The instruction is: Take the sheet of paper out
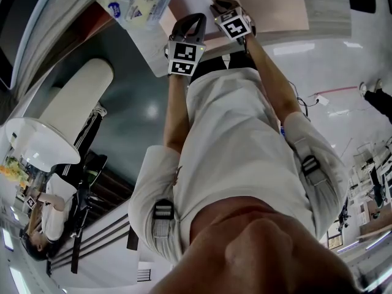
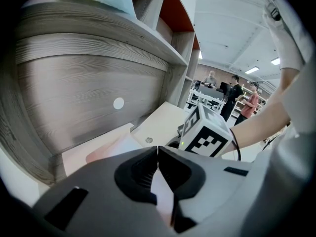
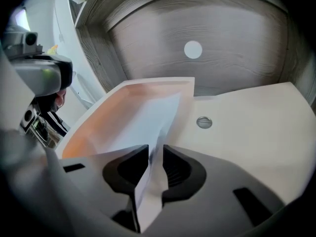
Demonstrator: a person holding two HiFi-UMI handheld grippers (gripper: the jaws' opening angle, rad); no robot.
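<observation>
- The step in hand is the pull itself: the right hand-held gripper (image 3: pixel 154 157) is clamped on the near edge of the white sheet of paper (image 3: pixel 148 120).
- Most of the sheet lies inside the peach-coloured open folder (image 3: pixel 91 127). The folder rests on the white surface (image 3: pixel 247 117) of a shelf compartment.
- The left hand-held gripper (image 2: pixel 158 154) has its jaws pressed together on a thin, pale pinkish edge. I judge this to be the folder's flap or rim, held to steady it, though its view does not settle that.
- The next move, as I read it, is to draw the right hand-held gripper straight back along the surface while the left keeps the folder from following. The pull should be level, so the pinched edge does not tear or crumple.
- Behind stands the grey wood-grain back panel (image 3: pixel 222 38), carrying a round white dot (image 3: pixel 193 49).
- A small round metal fitting (image 3: pixel 204 122) sits in the surface just beside the folder.
- A clear plastic bag with blue print (image 1: pixel 144 2) lies on the shelf above.
- Nothing blocks the way outward, though the two hand-held grippers are close together.
</observation>
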